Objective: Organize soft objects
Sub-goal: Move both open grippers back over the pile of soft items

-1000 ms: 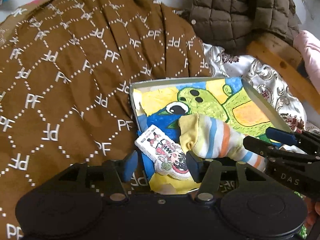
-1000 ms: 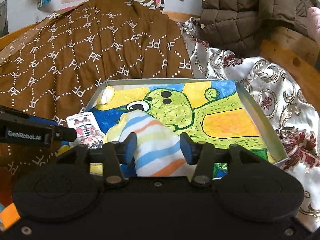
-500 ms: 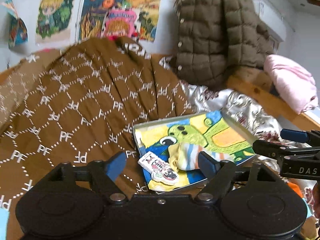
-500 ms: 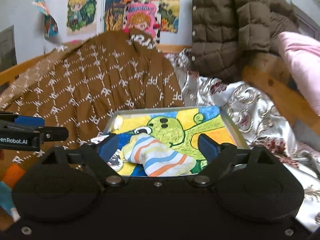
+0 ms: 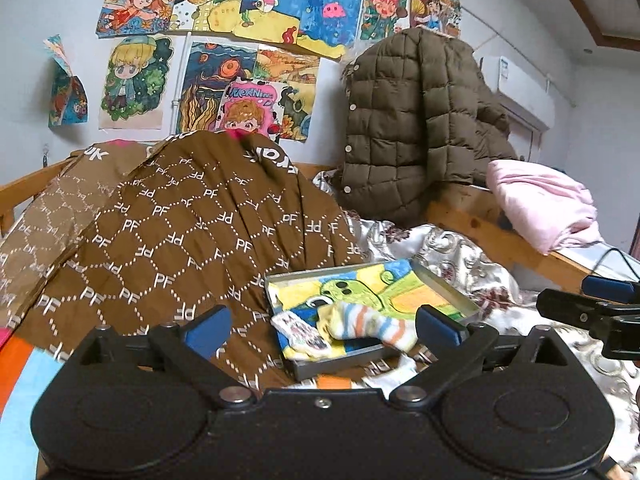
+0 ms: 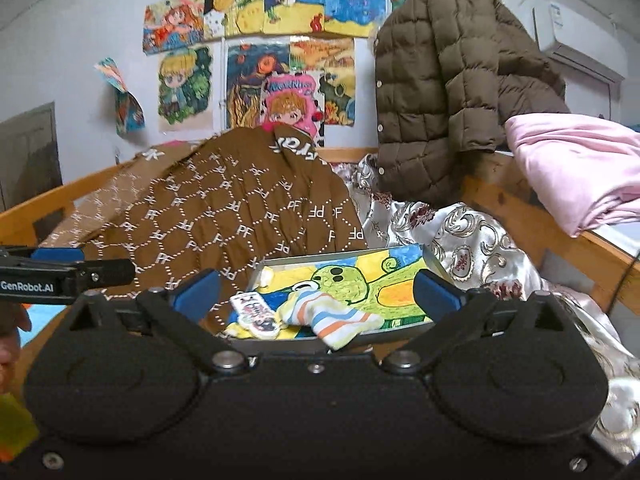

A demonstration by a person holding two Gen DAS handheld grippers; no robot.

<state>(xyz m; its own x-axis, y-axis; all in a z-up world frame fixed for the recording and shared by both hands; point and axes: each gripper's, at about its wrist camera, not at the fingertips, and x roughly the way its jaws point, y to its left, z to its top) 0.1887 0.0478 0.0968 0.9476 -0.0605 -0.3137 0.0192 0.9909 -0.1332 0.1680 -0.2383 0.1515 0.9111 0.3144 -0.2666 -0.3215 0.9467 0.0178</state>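
Both grippers spread wide and empty, short of the tray.

I read the left gripper [image 5: 322,326] with jaws far apart, having just been opening, nothing between its blue pads; the right gripper [image 6: 316,288] matches, jaws just opened wide, nothing gripped. The landmark is the grey tray [image 6: 434,266] with a painted green cartoon lining. Inside the tray, the striped sock [image 6: 330,316] lies at its near edge, toe overhanging the rim. Beside the sock, at the tray's left corner, rests a small printed pouch [image 6: 256,316]. Left of the tray lies the brown patterned quilt [image 5: 180,232]; behind it hangs a quilted jacket [image 5: 416,120]; right of it, a pink folded cloth [image 6: 576,168].
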